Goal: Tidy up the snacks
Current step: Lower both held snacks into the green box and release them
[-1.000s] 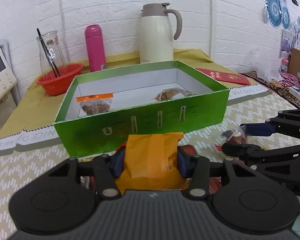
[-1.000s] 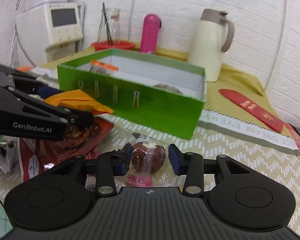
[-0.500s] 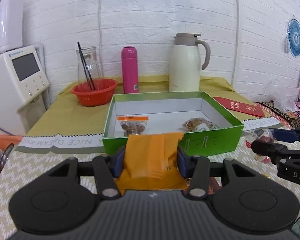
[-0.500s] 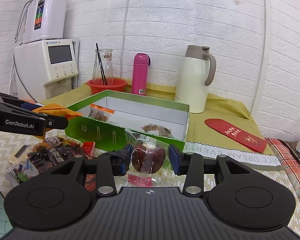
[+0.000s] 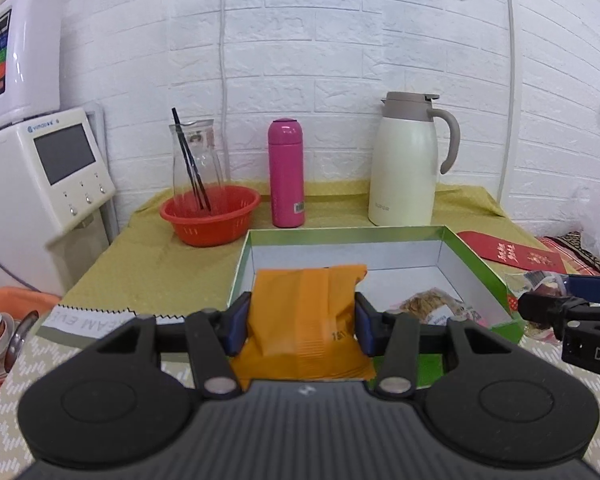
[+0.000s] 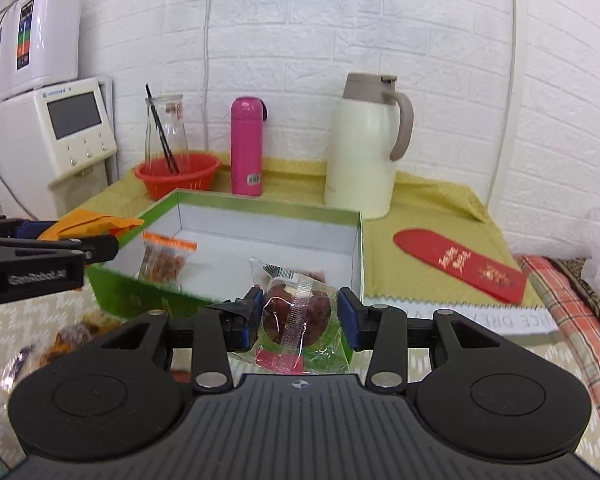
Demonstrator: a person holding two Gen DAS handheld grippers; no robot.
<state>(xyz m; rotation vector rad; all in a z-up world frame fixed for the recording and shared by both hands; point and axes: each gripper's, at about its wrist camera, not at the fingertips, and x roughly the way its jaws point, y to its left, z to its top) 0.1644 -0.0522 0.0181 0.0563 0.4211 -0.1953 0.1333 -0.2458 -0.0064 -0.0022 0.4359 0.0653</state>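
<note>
My left gripper (image 5: 300, 322) is shut on an orange snack packet (image 5: 306, 316) and holds it raised at the near left rim of the green box (image 5: 488, 270). My right gripper (image 6: 300, 316) is shut on a clear-wrapped dark red snack (image 6: 296, 312), raised at the box's near right corner (image 6: 358, 248). The box is open with a white inside. It holds a clear bag with an orange strip (image 6: 164, 258) and a brownish packet (image 5: 432, 306). Each gripper shows at the edge of the other's view, the right one (image 5: 540, 292) and the left one (image 6: 88, 240).
Behind the box stand a cream thermos jug (image 5: 404, 164), a pink bottle (image 5: 286, 172) and a red basket with a glass carafe (image 5: 210, 216). A white appliance (image 5: 40, 176) is at the left. A red envelope (image 6: 460, 266) lies right. Loose snacks (image 6: 72, 336) lie front left.
Both grippers rose from the table with their snacks and moved toward the box. The box's inside now shows from above.
</note>
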